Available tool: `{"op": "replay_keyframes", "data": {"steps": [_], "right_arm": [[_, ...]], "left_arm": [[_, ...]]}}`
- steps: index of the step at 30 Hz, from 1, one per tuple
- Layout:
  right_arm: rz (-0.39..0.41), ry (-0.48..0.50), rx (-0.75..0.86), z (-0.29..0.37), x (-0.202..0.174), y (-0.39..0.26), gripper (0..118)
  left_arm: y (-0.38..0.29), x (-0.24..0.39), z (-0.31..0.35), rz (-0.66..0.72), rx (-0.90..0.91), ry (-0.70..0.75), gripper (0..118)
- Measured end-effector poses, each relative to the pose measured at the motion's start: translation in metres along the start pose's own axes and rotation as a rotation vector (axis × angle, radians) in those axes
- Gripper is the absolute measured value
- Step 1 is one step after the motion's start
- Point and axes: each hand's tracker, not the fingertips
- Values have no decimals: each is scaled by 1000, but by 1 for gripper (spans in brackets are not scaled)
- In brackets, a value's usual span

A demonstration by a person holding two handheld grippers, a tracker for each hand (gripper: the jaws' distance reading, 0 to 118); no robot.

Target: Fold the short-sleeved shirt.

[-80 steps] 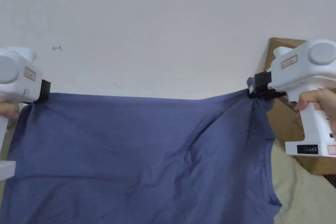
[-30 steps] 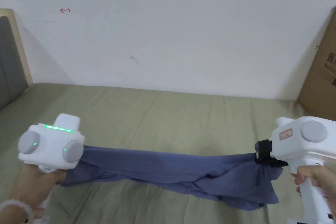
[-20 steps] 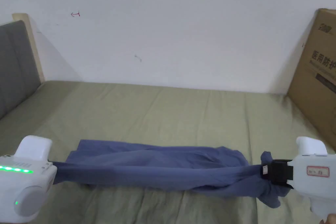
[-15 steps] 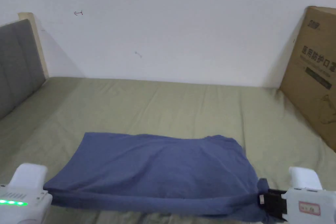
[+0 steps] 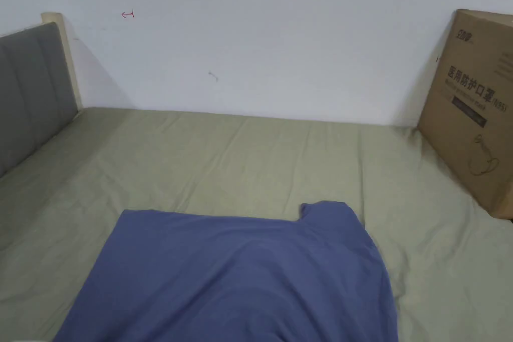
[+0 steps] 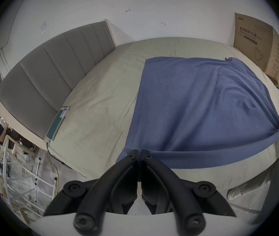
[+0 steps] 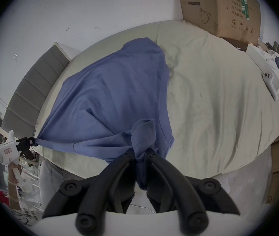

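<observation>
Shirt near edge cut off in head view; left hand-held gripper and right hand-held gripper each pinching its corners.

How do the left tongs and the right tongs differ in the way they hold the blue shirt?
The left tongs pinch a thin, flat corner of the blue shirt, while the right tongs clamp a thick bunch of it. Little cloth passes the left tongs, but at the right tongs a fold stands above and a tail hangs down between the jaws. Both are shut on the shirt's near edge, which is pulled taut off the bed.
</observation>
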Motion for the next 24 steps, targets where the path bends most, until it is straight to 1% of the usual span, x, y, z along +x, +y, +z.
{"op": "replay_keyframes", "data": {"steps": [1,2,3,4,5,7,10,11,12,13,14,15,16,17,18,20,22,23,24], "right_arm": [[-2,5,12,-1,1,1,28],[-2,-3,7,-1,0,5,55],[-2,-29,-4,-1,0,9,80],[1,-38,-5,0,0,13,95],[11,-50,-2,2,0,18,95],[49,-44,52,15,-1,36,93],[103,-43,119,23,-9,65,85],[113,-42,137,21,-11,74,85],[114,-47,140,17,-14,84,70],[111,-51,137,9,-17,94,50],[104,-53,134,2,-19,103,22],[88,-43,124,-7,-19,112,8],[72,-15,94,-18,-21,121,6],[72,-9,91,-27,-22,129,0],[76,-13,99,-35,-25,134,0],[93,-27,72,-55,-31,150,0],[87,-22,74,-72,-33,163,0],[76,-5,66,-80,-32,168,0],[64,6,56,-88,-32,174,0]], "left_arm": [[2,3,0,-1,-3,0,6],[5,2,-1,0,-14,-2,27],[7,1,0,8,-18,4,56],[12,-3,0,18,-21,-7,83],[13,-8,5,38,-20,-42,96],[29,-13,16,88,44,-90,96],[56,-14,17,86,88,-81,94],[65,-11,12,78,92,-74,92],[75,-7,5,73,98,-73,83],[84,-2,-3,56,97,-81,62],[93,2,-13,63,87,-81,21],[104,5,-25,80,79,-91,1],[115,7,-36,119,93,-136,0],[126,7,-48,144,84,-180,0],[140,8,-60,147,69,-206,0],[176,11,-88,150,51,-201,0],[217,11,-122,130,55,-212,0],[237,10,-140,124,39,-233,0],[259,7,-163,135,-4,-270,12]]}}
